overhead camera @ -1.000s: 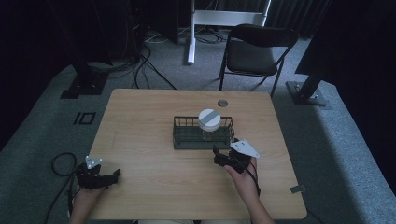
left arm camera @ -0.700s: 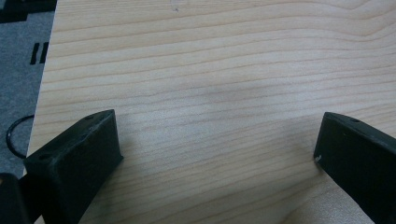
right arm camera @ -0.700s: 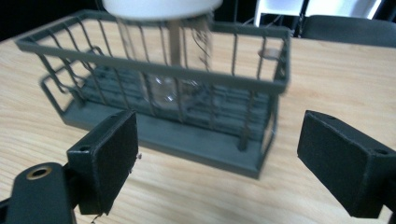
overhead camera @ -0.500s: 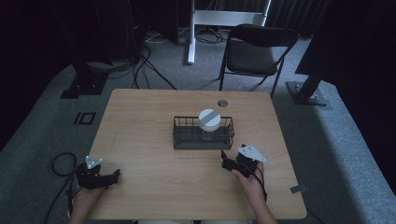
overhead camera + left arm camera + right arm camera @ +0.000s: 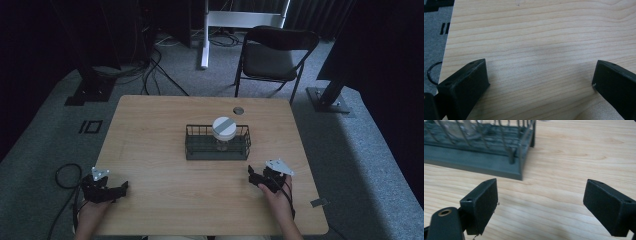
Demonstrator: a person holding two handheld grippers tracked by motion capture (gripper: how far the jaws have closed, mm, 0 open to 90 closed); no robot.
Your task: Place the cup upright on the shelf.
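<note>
The wooden table (image 5: 150, 150) stands on grey carpet, with a black folding chair (image 5: 272, 55) behind it. A black wire basket (image 5: 217, 145) sits ahead of the right claw (image 5: 260, 176), its long side running left to right. A white-lidded jar (image 5: 224, 129) stands upright inside. The right claw's jaws are spread wide apart, holding nothing. The left claw (image 5: 112, 189), well off to the left, is spread wide too.
</note>
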